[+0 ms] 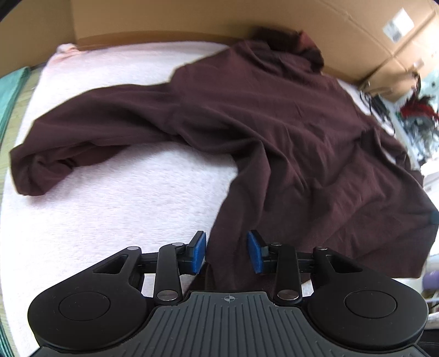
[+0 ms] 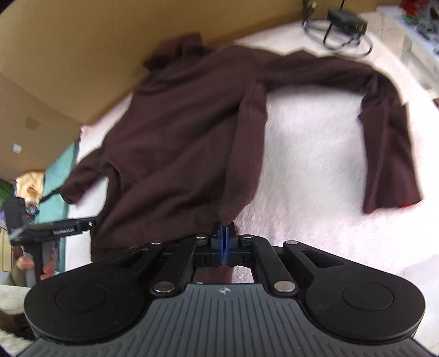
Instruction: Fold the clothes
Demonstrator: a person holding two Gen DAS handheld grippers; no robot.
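Observation:
A dark maroon long-sleeved shirt [image 1: 274, 123] lies spread on a fluffy pale pink blanket [image 1: 123, 206], with one sleeve [image 1: 68, 145] stretched out to the left. My left gripper [image 1: 227, 252] stands over the shirt's near hem. Its blue pads [image 1: 199, 251] are apart, and the cloth lies between them without being pressed. In the right wrist view the shirt [image 2: 178, 137] rises in a peak to my right gripper [image 2: 223, 233], whose pads are shut on the hem's edge. The other sleeve [image 2: 384, 123] bends down at the right.
Cardboard boxes [image 1: 192, 19] wall off the far side of the blanket [image 2: 315, 164]. A teal cloth [image 2: 57, 175] lies beyond the blanket's left edge. A black adapter with cables [image 2: 345, 16] sits at the far right corner. A person's hand [image 2: 26, 263] grips a handle at the left.

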